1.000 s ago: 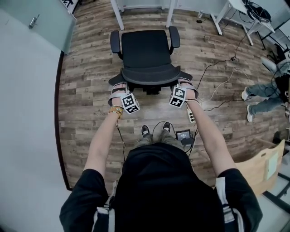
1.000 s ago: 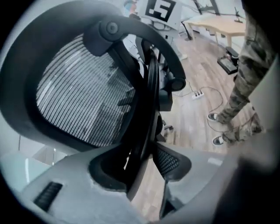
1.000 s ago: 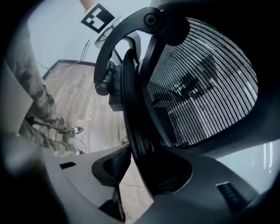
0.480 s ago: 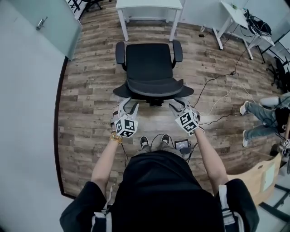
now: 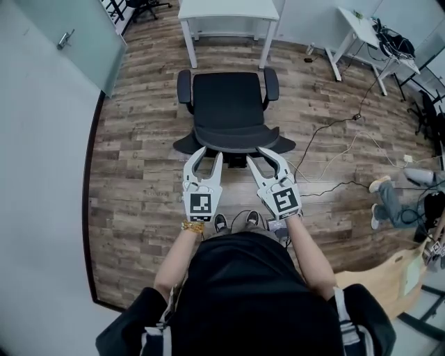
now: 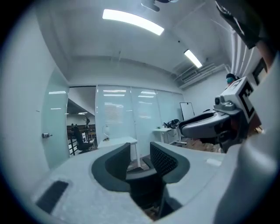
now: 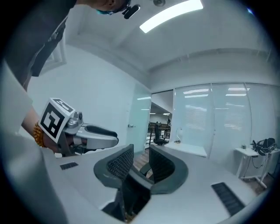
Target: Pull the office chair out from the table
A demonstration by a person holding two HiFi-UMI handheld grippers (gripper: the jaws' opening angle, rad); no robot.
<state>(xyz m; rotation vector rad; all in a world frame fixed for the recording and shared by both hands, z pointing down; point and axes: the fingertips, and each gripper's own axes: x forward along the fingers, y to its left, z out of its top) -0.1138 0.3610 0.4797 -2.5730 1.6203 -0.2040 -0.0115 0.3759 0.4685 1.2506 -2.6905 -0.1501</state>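
The chair (image 5: 229, 104) stands on the near side of the table (image 5: 229, 8), seemingly clear of it, with its backrest crosswise. The left gripper (image 5: 208, 154) and right gripper (image 5: 263, 154) are equally near the chair. Their jaws are spread, have just been narrowing, and hold nothing.

Matt black chair, grainy plank floor
The office chair (image 5: 229, 97) is matt black, cloth-looking on its seat and smooth plastic on its armrests; the floor (image 5: 139, 160) is brown wood-grain plank; the worktop (image 5: 226, 8) is smooth white; the door (image 5: 87, 28) is frosted glass.
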